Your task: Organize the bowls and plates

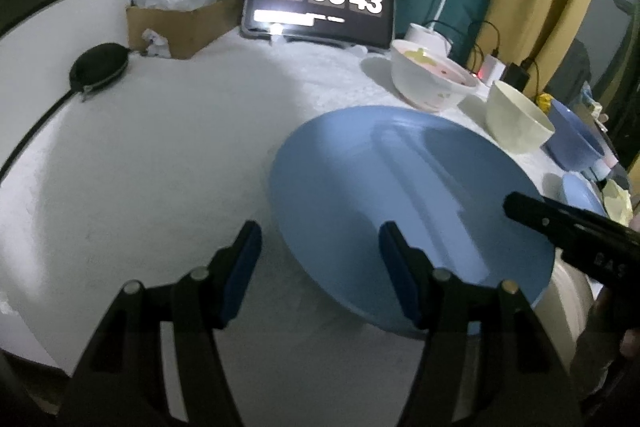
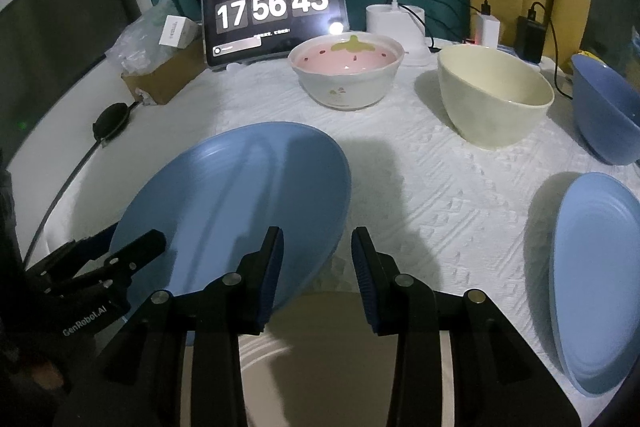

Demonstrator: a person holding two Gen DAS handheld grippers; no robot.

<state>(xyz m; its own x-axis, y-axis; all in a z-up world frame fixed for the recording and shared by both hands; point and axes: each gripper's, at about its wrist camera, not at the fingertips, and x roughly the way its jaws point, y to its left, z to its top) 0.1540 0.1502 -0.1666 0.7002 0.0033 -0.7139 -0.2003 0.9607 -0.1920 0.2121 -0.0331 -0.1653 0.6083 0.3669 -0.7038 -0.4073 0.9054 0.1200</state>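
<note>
Blue plate (image 1: 400, 203), smooth and round, lies on the white textured cloth (image 1: 180, 155) with its edge between the parted fingers of the left gripper (image 1: 320, 267), unpinched. From the right wrist, the right gripper (image 2: 318, 279) hangs released beside the plate's rim; the pink-lined bowl (image 2: 346, 75) and cream bowl (image 2: 494, 95) look empty.

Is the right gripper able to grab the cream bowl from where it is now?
Probably yes. The right gripper is open and holds nothing, and only bare white cloth lies between it and the cream bowl. The big blue plate sits off to the left, out of the way.
</note>
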